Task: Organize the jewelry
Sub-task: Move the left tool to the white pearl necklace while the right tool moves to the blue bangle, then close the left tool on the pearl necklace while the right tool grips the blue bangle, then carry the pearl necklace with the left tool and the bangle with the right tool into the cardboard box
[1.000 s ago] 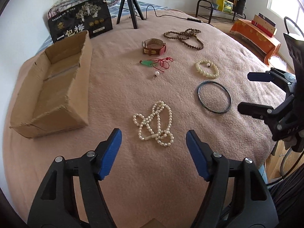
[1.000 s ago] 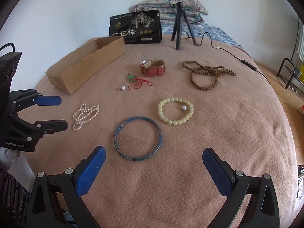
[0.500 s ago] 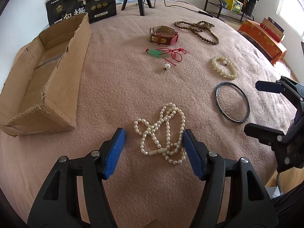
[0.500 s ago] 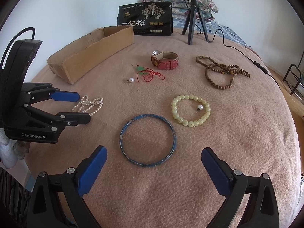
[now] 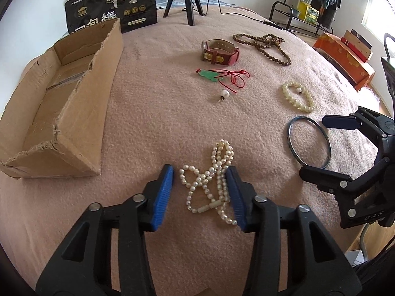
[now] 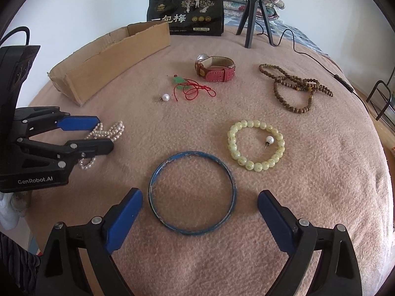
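- Lying on pink blanket [image 6: 308, 197]: 1 pearl necklace [image 5: 209, 185], 1 blue bangle [image 6: 192, 192], 1 yellow bead bracelet [image 6: 256, 145], 1 watch [image 6: 214, 69], 2 pearl studs.
- "GenRobot.AI" read on left gripper [image 5: 200, 192]; jaws just closing round necklace, right pad touching.
- Right gripper [image 6: 200, 219] spread wide before bangle, nothing held.

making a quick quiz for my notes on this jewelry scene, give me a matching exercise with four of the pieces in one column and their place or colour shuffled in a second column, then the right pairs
Things:
1. pearl necklace
2. blue bangle
3. watch
4. pearl earring

Places or colours:
A. red strap, lying on its side near the tripod
B. inside the ring of the pale yellow bead bracelet
C. between the blue pads of the left hand-held gripper
D. just ahead of the wide-open right hand-held gripper, not between its pads

Pairs: 1-C, 2-D, 3-A, 4-B
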{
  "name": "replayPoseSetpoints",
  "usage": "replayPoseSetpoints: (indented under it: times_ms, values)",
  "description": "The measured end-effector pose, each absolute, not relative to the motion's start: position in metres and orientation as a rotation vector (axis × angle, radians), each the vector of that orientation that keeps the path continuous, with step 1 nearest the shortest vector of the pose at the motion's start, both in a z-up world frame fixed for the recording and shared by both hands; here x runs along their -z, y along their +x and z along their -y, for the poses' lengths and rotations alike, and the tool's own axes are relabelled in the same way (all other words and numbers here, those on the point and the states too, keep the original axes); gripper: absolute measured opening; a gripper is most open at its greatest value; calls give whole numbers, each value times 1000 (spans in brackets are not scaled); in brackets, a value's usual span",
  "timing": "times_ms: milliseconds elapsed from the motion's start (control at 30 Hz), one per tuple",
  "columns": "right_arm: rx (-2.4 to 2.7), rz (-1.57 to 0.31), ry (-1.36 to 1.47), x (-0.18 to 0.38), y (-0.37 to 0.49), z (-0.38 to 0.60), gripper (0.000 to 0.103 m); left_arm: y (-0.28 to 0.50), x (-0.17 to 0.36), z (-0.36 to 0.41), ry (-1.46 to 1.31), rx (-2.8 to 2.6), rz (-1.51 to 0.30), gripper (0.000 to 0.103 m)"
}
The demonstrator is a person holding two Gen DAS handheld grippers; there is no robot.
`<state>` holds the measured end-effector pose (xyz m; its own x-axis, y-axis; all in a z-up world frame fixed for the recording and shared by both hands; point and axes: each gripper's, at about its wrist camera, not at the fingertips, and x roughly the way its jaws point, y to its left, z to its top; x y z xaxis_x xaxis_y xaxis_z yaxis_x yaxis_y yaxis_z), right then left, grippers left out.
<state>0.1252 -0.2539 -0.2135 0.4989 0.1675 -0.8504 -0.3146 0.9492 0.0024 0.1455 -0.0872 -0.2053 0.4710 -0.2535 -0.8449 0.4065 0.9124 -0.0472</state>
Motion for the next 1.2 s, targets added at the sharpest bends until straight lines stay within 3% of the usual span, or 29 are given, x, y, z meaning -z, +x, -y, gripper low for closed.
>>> replayPoseSetpoints:
  times_ms: [200,333,367,800,1200]
  values:
    - [-283,-1023,-184,218,130,248,96,145,205,85,179,406,-992,24]
    - [-287,-1016,-177,215,129,249,79,146,204,83,155,414,-998,12]
    - [-288,-1014,-172,214,129,250,74,146,204,83,148,416,-1000,12]
    - [-284,-1001,-82,201,116,266,74,135,191,69,51,459,-1018,9]
    - [-246,-932,-84,170,101,281,74,120,145,53,27,451,-926,8]
